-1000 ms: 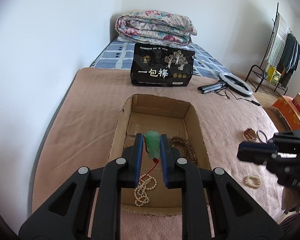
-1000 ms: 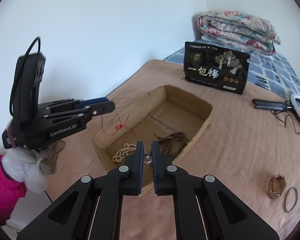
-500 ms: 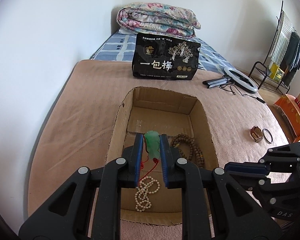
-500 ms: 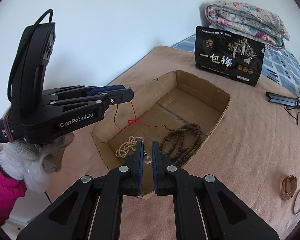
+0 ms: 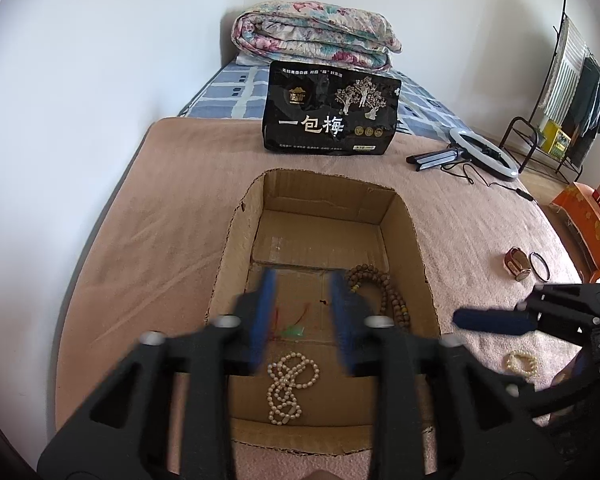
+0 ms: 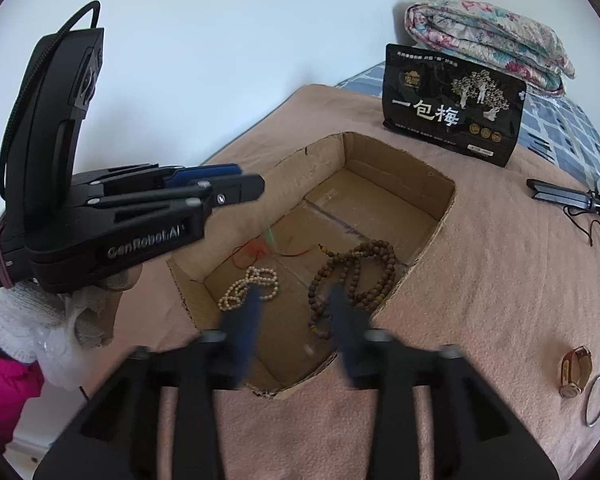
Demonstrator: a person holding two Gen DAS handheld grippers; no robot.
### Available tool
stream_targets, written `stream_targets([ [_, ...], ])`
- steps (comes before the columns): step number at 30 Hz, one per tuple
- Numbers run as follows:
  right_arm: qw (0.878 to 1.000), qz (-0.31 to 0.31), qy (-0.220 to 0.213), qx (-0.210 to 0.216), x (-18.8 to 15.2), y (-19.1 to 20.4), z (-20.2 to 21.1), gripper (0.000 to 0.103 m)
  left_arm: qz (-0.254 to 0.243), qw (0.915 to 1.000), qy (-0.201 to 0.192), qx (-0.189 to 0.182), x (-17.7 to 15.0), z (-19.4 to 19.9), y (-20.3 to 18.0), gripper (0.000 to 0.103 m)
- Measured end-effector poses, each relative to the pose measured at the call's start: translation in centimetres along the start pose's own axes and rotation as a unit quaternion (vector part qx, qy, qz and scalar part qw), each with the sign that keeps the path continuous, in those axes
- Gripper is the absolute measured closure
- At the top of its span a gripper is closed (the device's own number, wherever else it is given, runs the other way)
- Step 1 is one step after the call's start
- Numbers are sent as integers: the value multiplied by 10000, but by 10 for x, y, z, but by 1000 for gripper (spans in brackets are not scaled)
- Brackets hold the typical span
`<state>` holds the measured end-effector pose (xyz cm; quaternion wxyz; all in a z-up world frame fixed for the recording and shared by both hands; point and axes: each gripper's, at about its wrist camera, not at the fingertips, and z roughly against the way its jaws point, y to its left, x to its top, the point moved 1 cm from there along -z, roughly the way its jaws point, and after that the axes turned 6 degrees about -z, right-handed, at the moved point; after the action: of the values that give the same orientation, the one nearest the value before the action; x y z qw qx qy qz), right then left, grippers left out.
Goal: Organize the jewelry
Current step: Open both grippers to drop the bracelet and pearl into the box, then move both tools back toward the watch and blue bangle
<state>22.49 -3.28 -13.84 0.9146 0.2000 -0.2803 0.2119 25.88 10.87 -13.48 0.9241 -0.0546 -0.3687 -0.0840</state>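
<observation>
A cardboard box sits sunk in the pink blanket. My left gripper hovers over it, its jaws opening and blurred, with nothing between the pads. The green pendant on a red cord lies loose below it on the box floor. Beside it lie a pearl necklace and brown wooden beads. My right gripper hangs over the box's near corner, its jaws opening too; a small pale bead shows blurred beneath them. The left gripper appears at the left of the right wrist view.
On the blanket to the right lie a pearl bracelet, a brown watch and a metal ring. A black snack bag stands behind the box, a ring light lies beyond it. A folded quilt rests at the wall.
Both grippers have let go: the left one released the green pendant, which dropped into the box, and the right one released its small bead. Both pairs of jaws have spread apart.
</observation>
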Motion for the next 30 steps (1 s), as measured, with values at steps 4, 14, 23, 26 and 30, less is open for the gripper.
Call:
stream_targets([
  [4,10000,-6,-12,-50,0,-2,0,47,-21,10000,-44,57,1,0,-2,54],
  [14,9994,48,8,-345,-5,-6,5,32,-9,9999,-113,90,1,2,-4,39],
  [23,9987,-68,-89,-498,-9,-19,22,31,-66,9998,-171,67,-2,13,-16,39],
  [26,9977,-110,-173,-642,-12,-27,33,23,-101,9997,-205,43,-1,18,-23,39],
  [30,9962,-167,-280,-804,-17,-41,49,23,-162,9995,-250,-41,-2,25,-35,39],
])
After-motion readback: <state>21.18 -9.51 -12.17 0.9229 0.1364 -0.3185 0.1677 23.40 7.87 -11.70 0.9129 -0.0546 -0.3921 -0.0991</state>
